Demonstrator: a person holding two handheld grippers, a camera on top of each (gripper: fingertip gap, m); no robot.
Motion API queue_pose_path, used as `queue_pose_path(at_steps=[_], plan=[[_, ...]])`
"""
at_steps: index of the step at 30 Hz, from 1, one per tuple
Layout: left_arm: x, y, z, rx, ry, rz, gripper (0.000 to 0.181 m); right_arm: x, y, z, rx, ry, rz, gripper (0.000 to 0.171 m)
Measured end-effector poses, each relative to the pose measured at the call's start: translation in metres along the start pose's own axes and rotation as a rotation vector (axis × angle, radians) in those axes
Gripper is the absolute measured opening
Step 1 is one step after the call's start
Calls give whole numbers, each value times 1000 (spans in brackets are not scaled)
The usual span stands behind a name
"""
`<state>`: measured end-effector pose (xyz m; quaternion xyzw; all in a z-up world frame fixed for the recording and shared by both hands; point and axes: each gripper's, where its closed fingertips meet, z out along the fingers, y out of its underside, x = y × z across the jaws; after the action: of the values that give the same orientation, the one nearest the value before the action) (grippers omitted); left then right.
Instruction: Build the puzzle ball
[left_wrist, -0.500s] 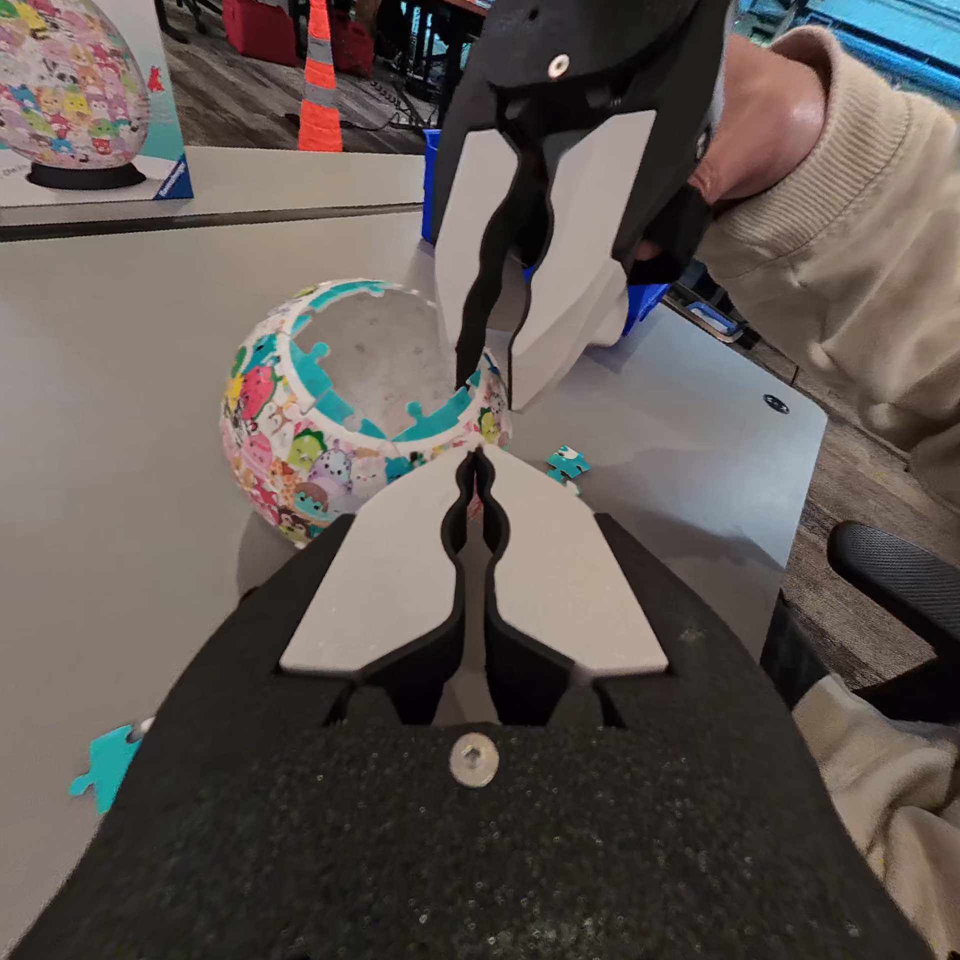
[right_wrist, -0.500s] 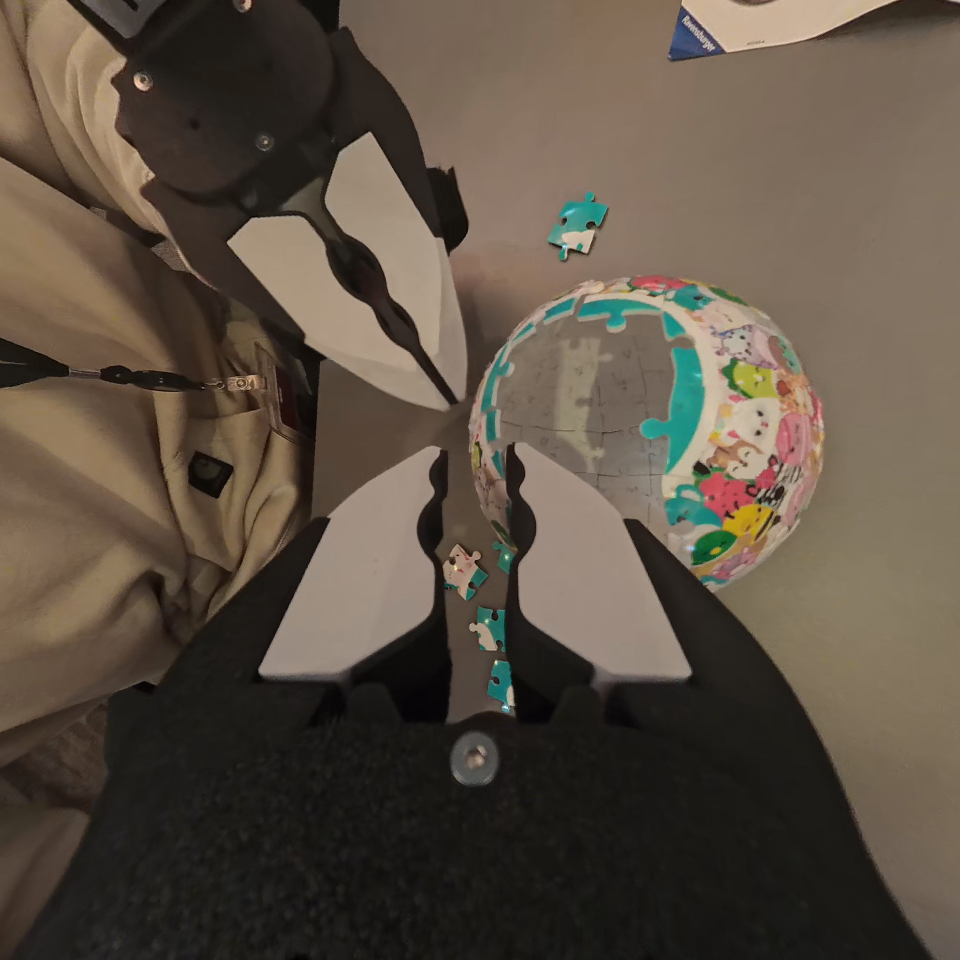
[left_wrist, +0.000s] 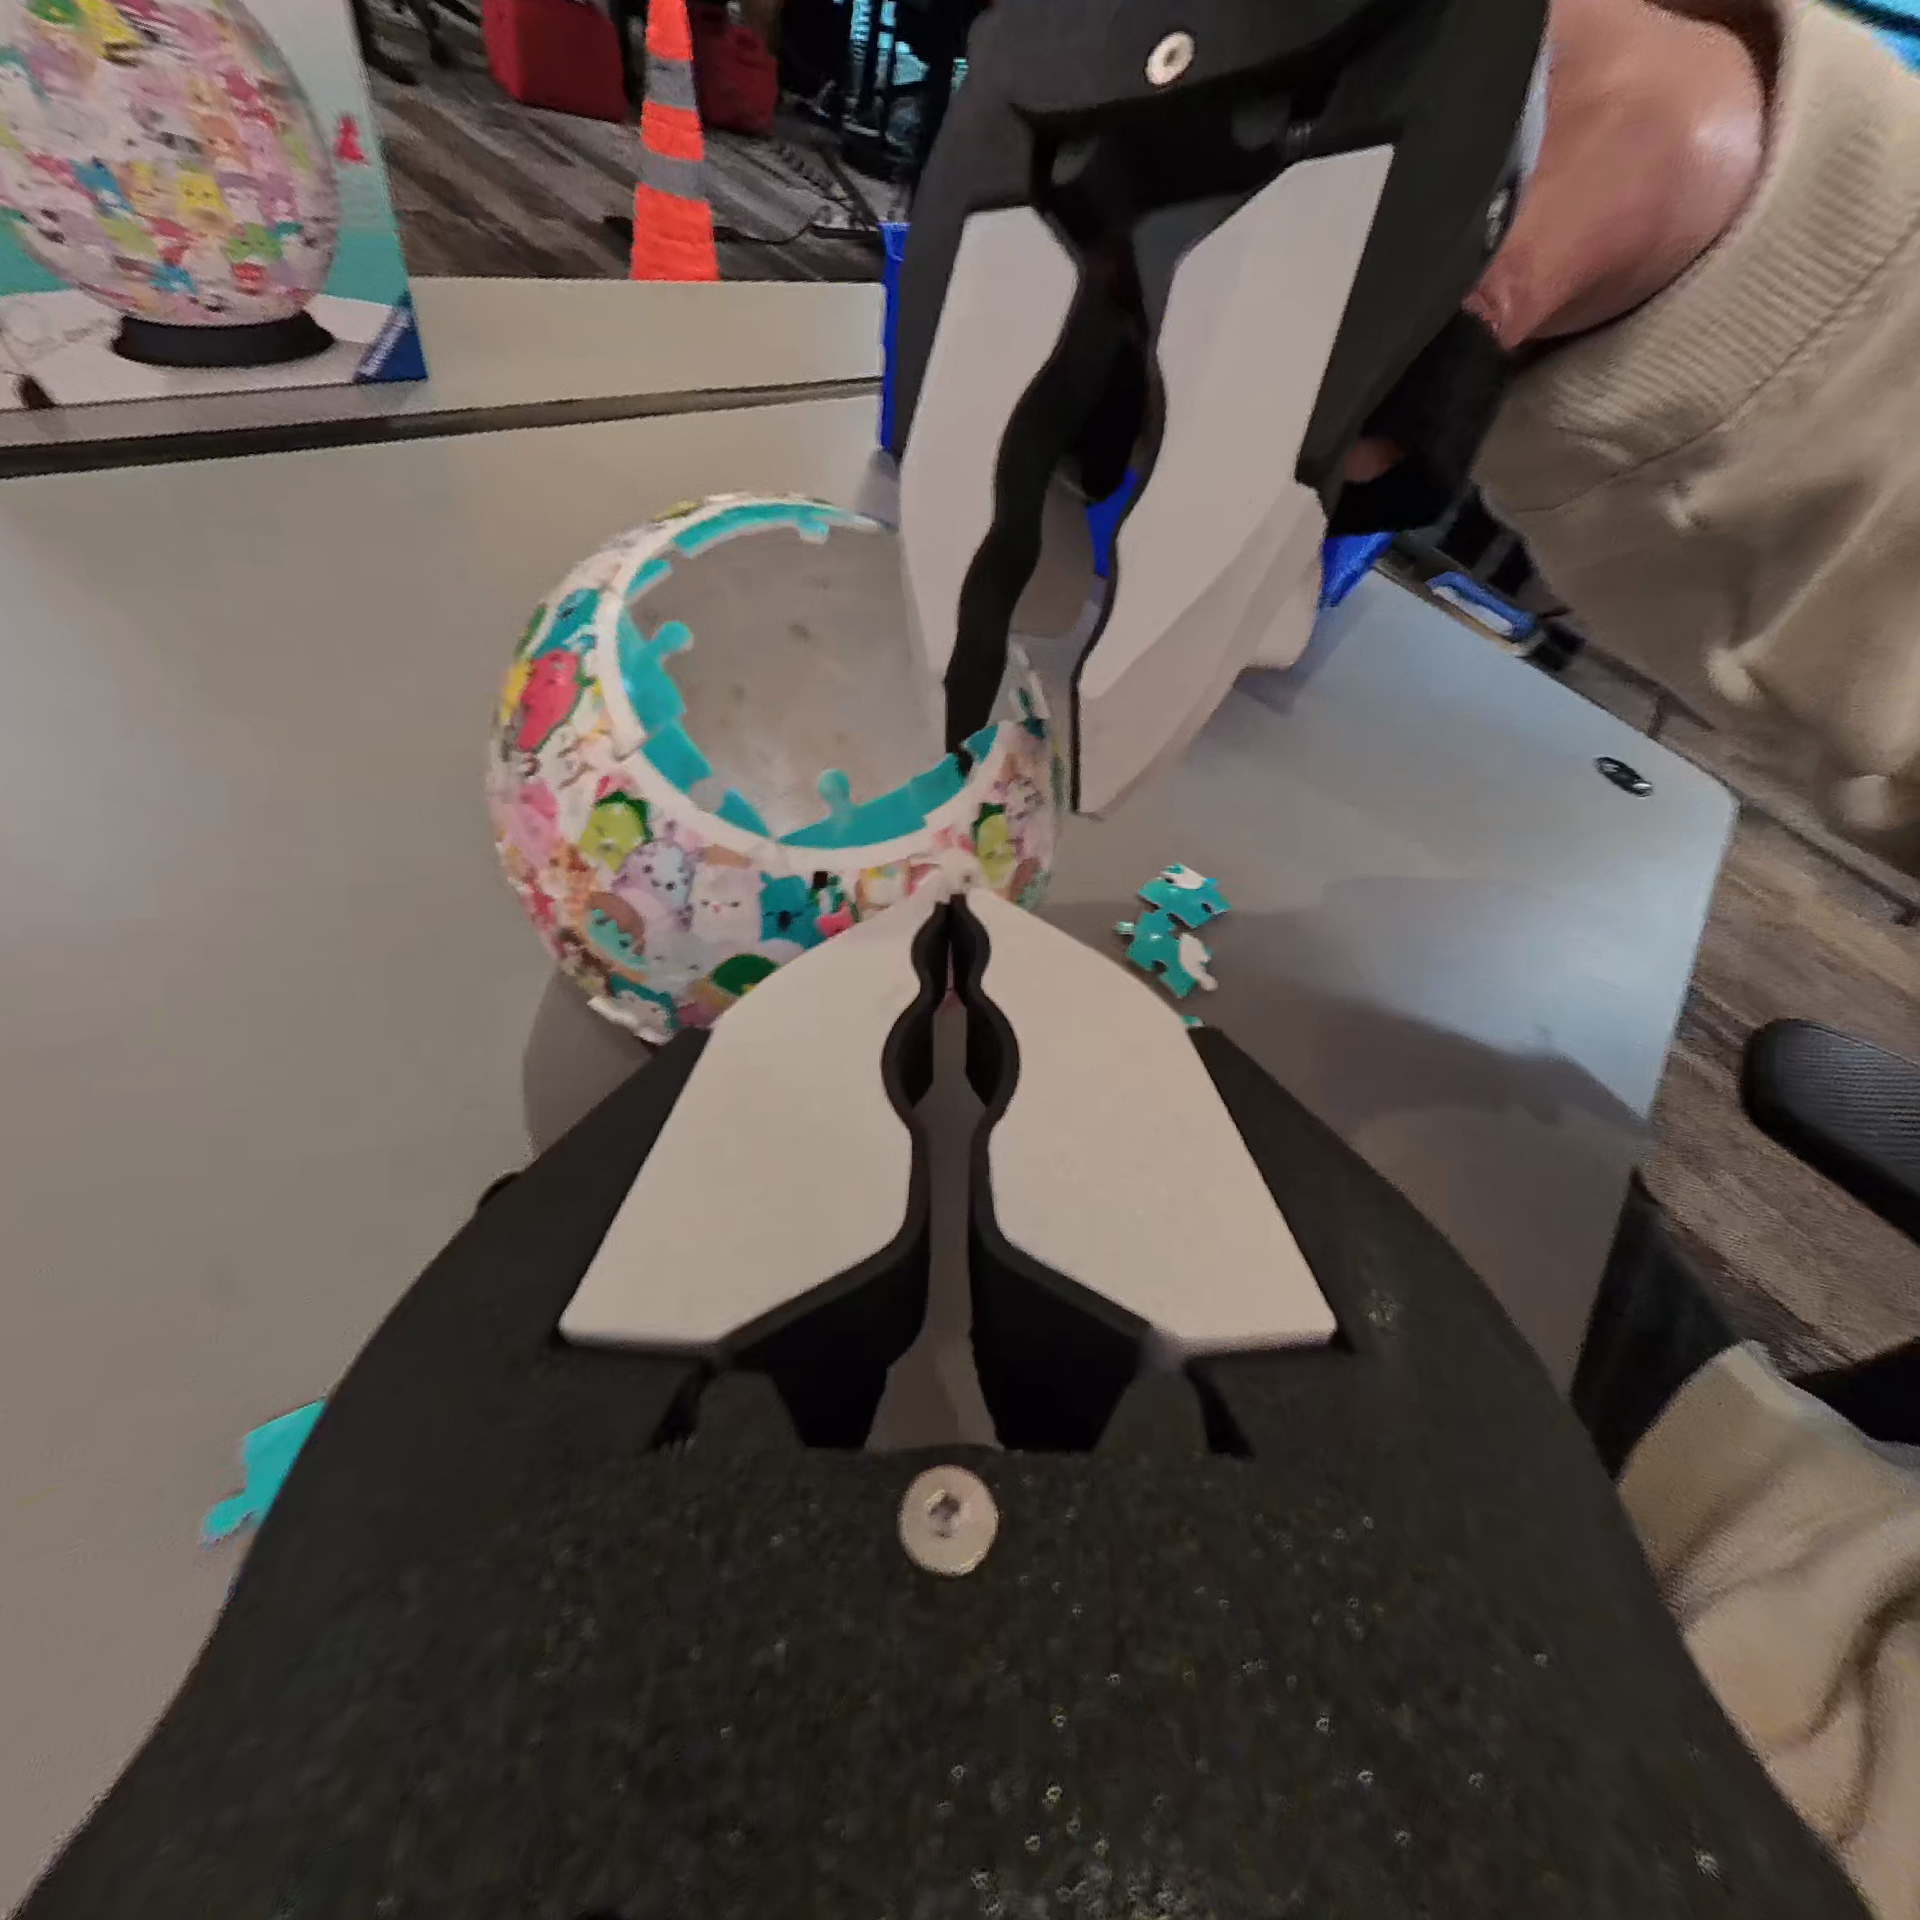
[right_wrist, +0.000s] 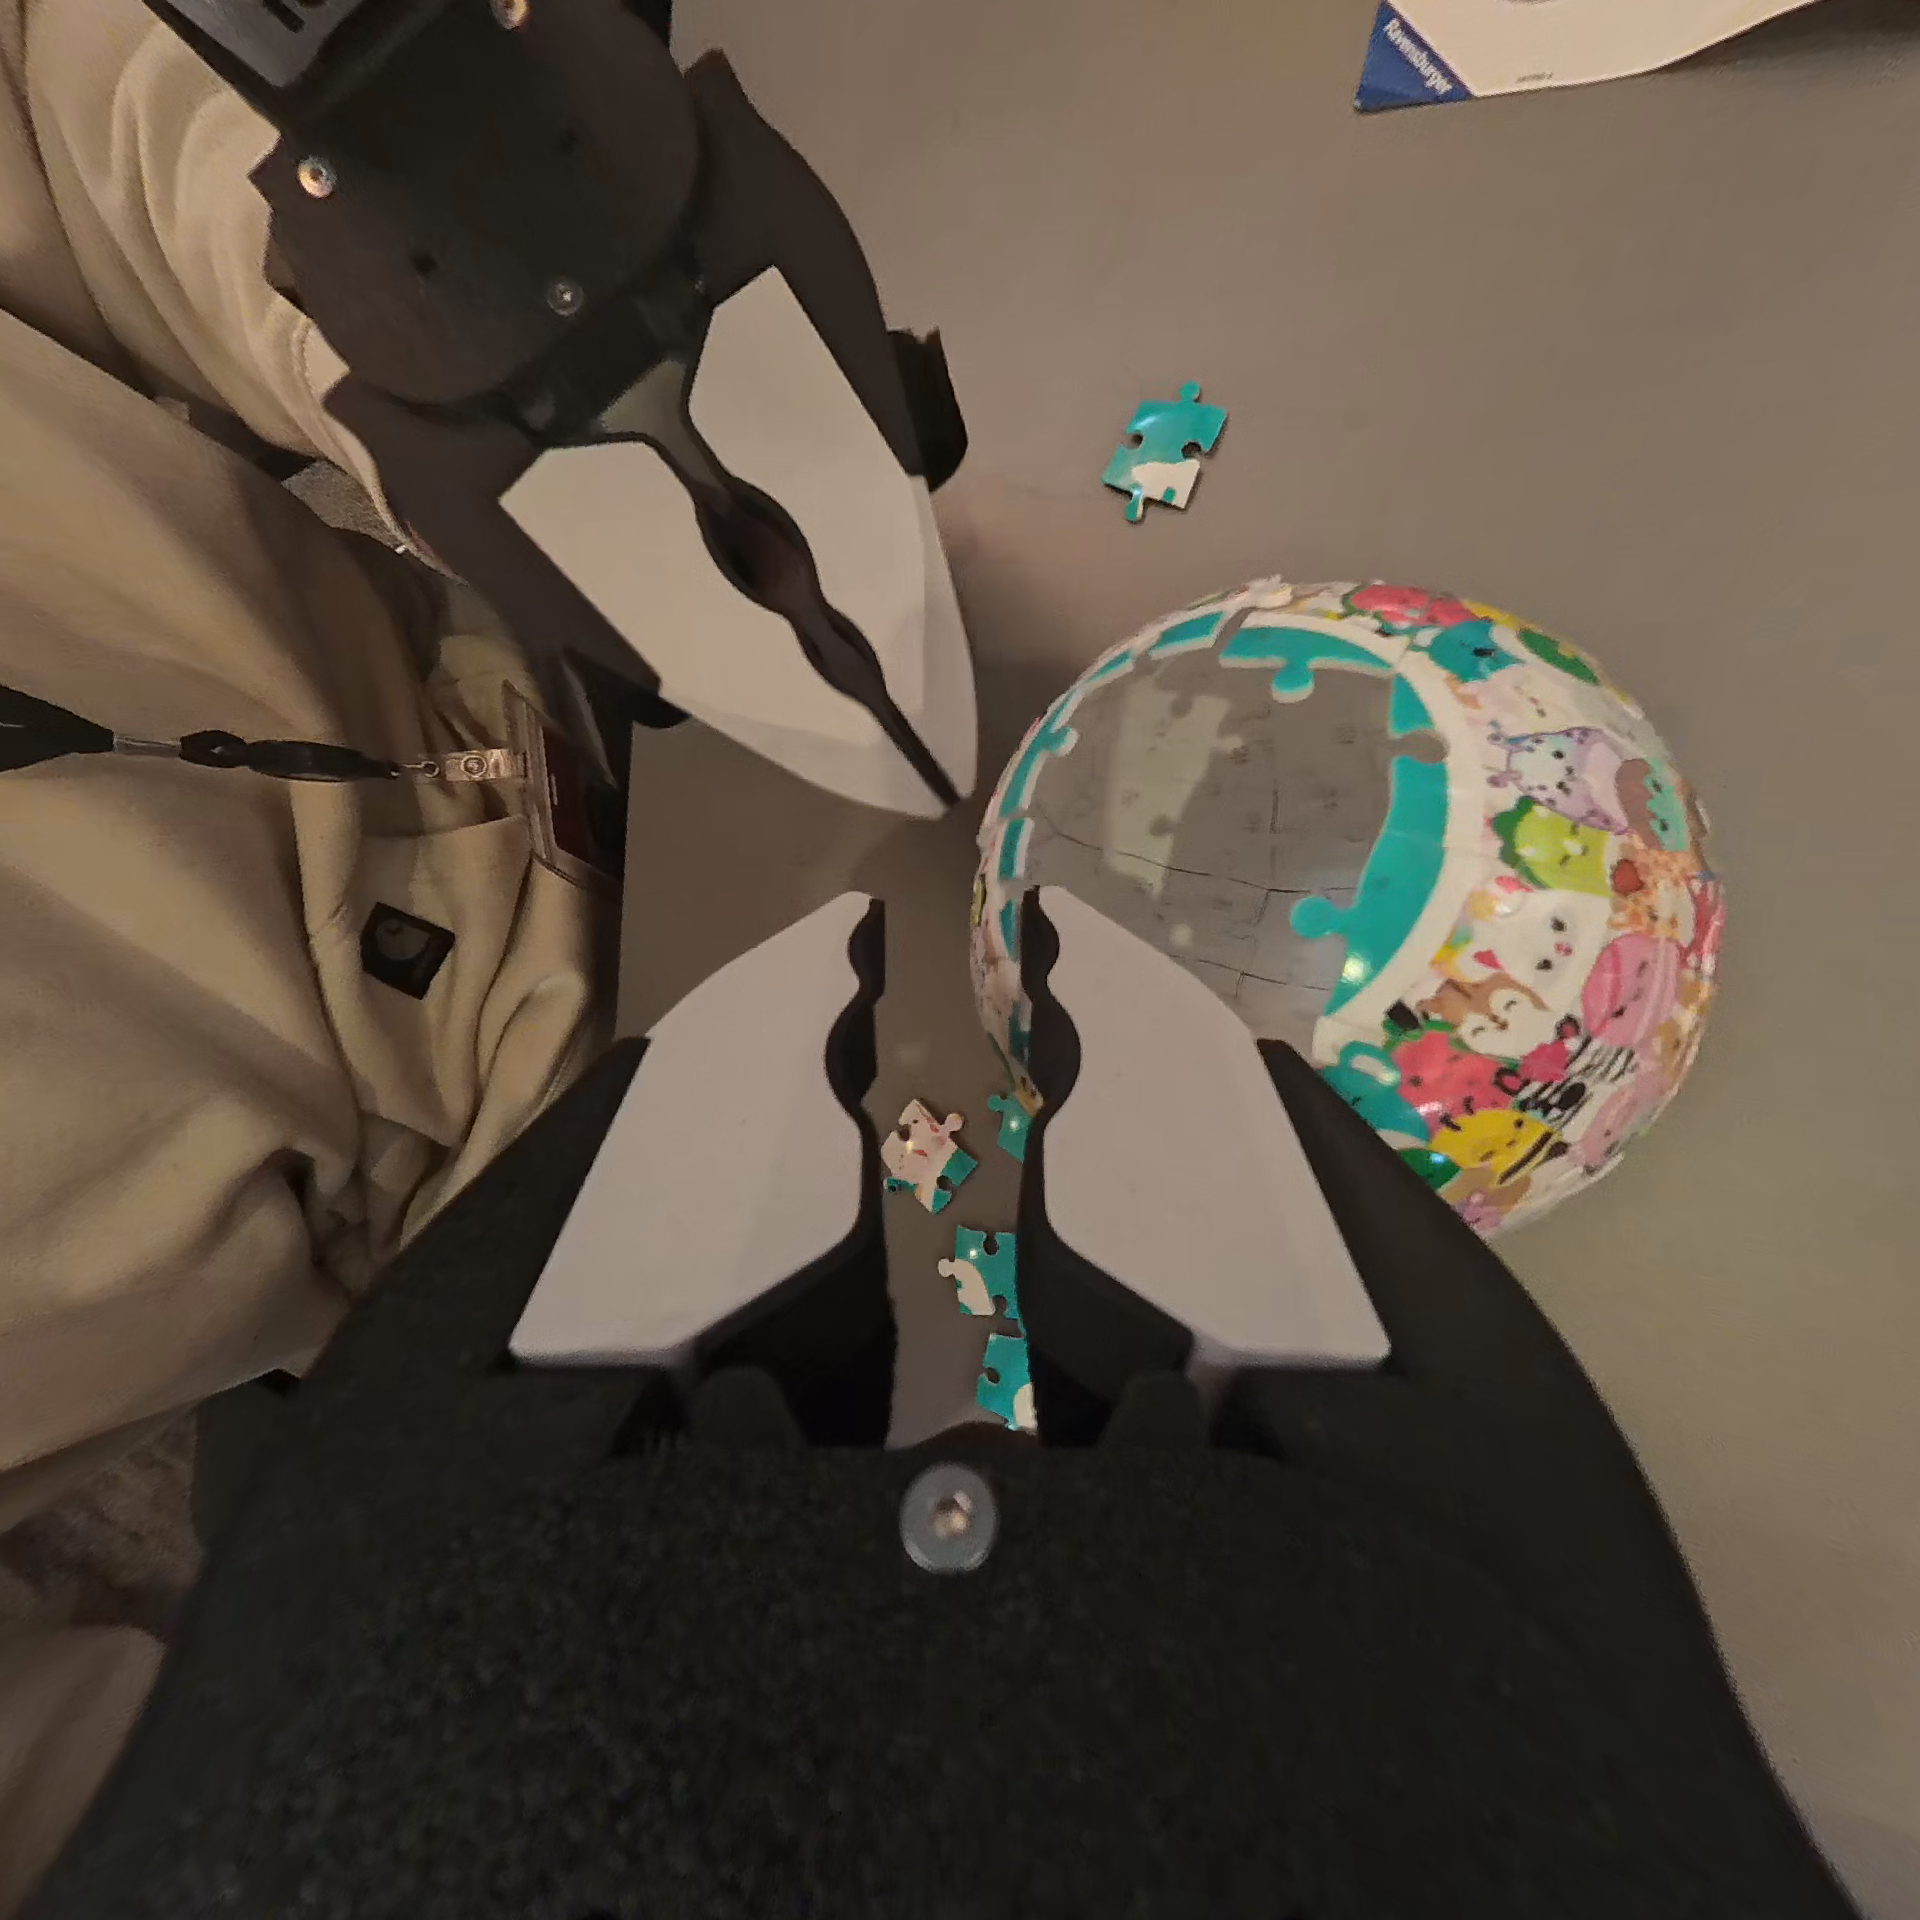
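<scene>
Puzzle ball (left_wrist: 769, 769) sits on grey table (left_wrist: 208, 831), orange cone (left_wrist: 673, 156) behind.

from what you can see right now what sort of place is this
Probably a workshop or lab space rather than a home: grey work tables, an orange traffic cone on the wood-look floor behind, red bins, and an office chair beside the table.

Grey table (left_wrist: 260, 831) — wood-plank floor (left_wrist: 499, 187), orange cone (left_wrist: 673, 156) beyond.
</scene>
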<state>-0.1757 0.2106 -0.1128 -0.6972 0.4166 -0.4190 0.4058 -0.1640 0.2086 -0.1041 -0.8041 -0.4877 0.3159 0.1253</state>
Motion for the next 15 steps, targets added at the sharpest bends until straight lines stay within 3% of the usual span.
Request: queue_pose_path(at_steps=[15], plan=[[-15, 13, 5, -40, 9, -65, 0, -3, 2, 12, 18, 70, 21, 34]])
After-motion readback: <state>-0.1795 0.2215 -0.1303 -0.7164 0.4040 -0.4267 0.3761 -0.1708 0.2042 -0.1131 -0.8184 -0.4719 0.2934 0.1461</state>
